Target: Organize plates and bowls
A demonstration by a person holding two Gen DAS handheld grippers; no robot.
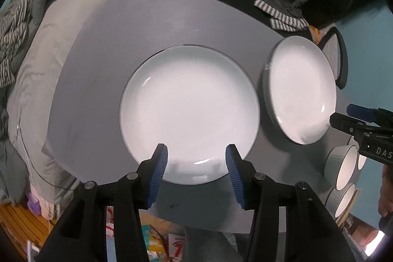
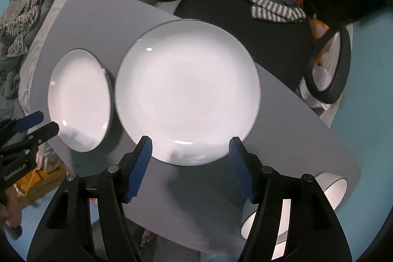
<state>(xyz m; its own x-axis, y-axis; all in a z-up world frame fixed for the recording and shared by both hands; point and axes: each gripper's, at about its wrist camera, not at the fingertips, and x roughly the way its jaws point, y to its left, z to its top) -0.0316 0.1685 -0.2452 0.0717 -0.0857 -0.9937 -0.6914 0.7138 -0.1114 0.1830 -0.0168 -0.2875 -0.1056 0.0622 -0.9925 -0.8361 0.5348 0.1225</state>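
Two white plates with thin dark rims lie side by side on a grey table [image 1: 98,65]. My left gripper [image 1: 196,147] hangs open above the near edge of the left plate [image 1: 189,112], with nothing between its blue pads. Over the near edge of the right plate [image 2: 189,95] my right gripper [image 2: 191,140] is open and empty too. The left wrist view shows the right plate [image 1: 302,90] with the right gripper [image 1: 342,113] at its near right edge. The right wrist view has the left plate [image 2: 78,100] and the left gripper [image 2: 48,121] beside it.
White bowls [image 1: 342,168] with dark rims lie on their sides at the table's near right corner [image 2: 334,190]. A black chair with striped cloth [image 2: 275,9] stands behind the table. Rumpled grey bedding [image 1: 36,41] fills the left. Clutter lies on the floor below the front edge.
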